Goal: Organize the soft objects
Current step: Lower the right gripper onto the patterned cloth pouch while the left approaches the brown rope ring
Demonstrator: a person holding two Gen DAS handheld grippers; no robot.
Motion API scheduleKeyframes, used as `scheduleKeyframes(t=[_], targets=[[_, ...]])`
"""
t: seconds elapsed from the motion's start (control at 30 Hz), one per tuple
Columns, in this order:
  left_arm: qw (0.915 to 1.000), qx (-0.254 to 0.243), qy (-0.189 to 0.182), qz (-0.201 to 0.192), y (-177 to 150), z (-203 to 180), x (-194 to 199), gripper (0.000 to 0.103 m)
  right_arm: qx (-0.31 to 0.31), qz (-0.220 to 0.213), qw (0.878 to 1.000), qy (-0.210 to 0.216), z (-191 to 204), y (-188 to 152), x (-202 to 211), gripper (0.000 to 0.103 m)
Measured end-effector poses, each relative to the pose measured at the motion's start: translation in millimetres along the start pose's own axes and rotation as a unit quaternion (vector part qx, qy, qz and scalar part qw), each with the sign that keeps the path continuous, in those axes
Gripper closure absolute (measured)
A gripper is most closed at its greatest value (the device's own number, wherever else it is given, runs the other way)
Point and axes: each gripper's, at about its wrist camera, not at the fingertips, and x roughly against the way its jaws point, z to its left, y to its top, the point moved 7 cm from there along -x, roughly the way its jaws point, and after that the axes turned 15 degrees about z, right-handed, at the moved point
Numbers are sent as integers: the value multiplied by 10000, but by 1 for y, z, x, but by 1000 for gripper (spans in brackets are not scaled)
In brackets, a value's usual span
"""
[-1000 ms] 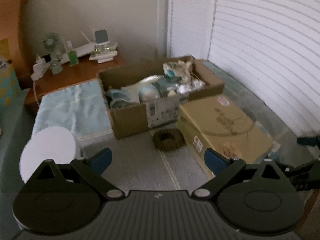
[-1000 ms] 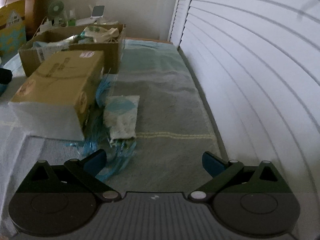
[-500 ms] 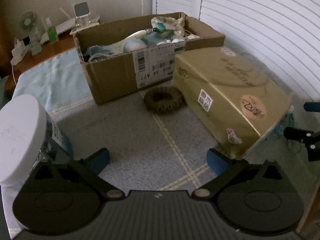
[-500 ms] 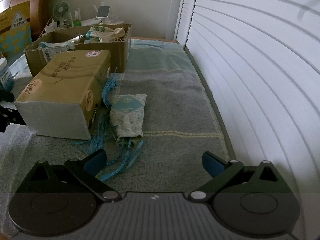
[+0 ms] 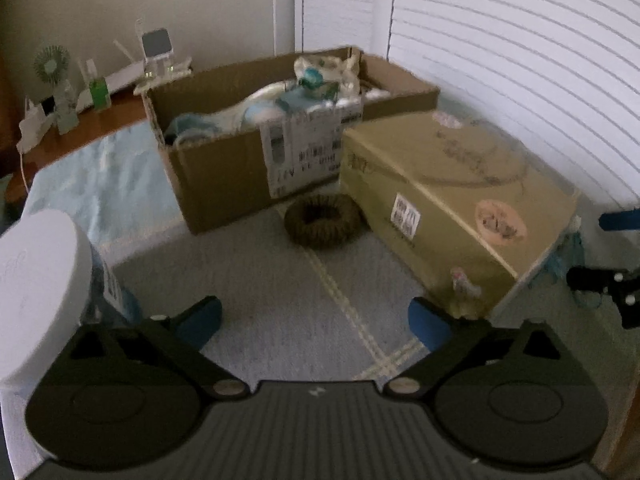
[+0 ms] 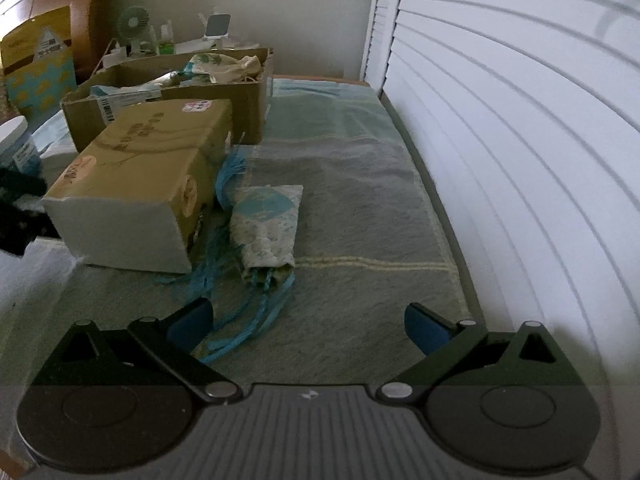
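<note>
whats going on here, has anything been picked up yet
Not yet. A person holds two grippers over a blanket-covered bed. The left gripper, jaws just narrowed slightly with nothing between them, faces a brown woven ring beside the open cardboard box. The right gripper is open, facing a patterned drawstring pouch.

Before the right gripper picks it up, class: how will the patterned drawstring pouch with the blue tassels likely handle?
The pouch lies flat and creased on the blanket, so it will probably sag from a grip. Its loose blue tassels will likely dangle and may snag. It looks thin, so probably light, though its contents are hidden.
</note>
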Motion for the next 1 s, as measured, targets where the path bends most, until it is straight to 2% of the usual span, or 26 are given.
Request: scheduleKeyframes(t=[0.07, 0.13, 0.23, 0.4, 0.53, 0.7, 1.0], targets=[[10000, -42, 31, -75, 5, 0, 3, 15, 5, -6, 10000, 34, 1, -1, 0, 0], [9998, -37, 80, -154, 8, 3, 6, 28, -19, 7, 10000, 67, 0, -1, 0, 0], [9995, 84, -42, -300, 13, 8, 11, 35, -36, 12, 9999, 95, 0, -1, 0, 0], [9979, 400, -274, -432, 25, 15, 9, 42, -37, 24, 9999, 147, 0, 0, -1, 0], [9976, 397, -305, -480, 34, 15, 2, 48, 5, 36, 9999, 167, 2, 1, -2, 0], [9976, 299, -448, -438, 38, 10, -7, 50, 45, 45, 9998, 162, 3, 2, -2, 0], [9974, 281, -484, -448, 40, 10, -11, 68, 60, 50, 9999, 151, 3, 3, -2, 0]])
